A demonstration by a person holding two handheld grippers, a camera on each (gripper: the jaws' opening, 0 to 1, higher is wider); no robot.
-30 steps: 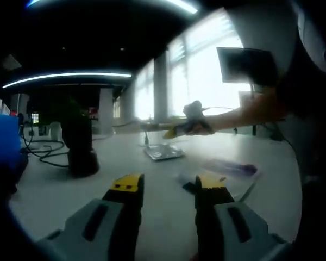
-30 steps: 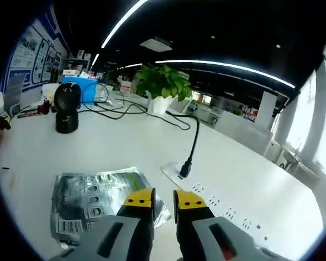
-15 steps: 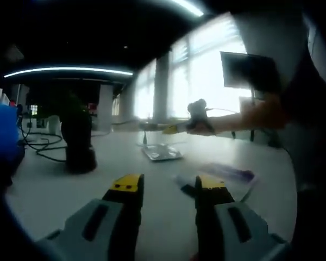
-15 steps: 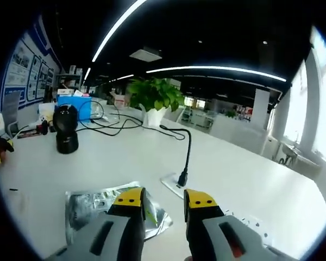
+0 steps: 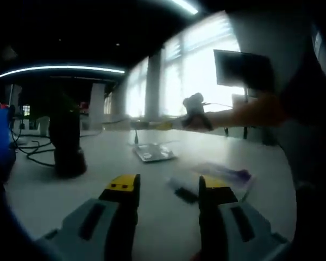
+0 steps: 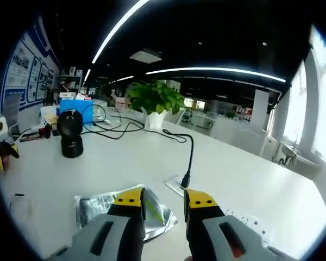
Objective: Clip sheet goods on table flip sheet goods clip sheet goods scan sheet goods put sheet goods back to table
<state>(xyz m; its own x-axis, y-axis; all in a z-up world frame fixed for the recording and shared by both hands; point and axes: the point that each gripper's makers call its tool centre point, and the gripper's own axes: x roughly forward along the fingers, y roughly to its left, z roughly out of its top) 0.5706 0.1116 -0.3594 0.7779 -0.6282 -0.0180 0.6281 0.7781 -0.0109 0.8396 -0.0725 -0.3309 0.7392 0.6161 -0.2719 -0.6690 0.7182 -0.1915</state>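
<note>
Since the earlier frame, right gripper (image 6: pixel 164 198) jaws parted narrowly, empty. Foil sheet pack (image 6: pixel 125 209) lies just beneath, mid-tabletop, nearest this hand. Left gripper (image 5: pixel 164 188) gapes wide, empty.

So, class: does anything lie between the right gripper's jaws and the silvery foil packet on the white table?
Nothing visible does. The right gripper hangs open just over the silvery foil packet, which lies flat on the white table; the black gooseneck cable stands beyond.

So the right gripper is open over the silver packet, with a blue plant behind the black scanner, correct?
Not quite: the plant is green, as the right gripper view shows. The rest holds: the right gripper is open over the silver packet, and the black scanner stands farther back.
</note>
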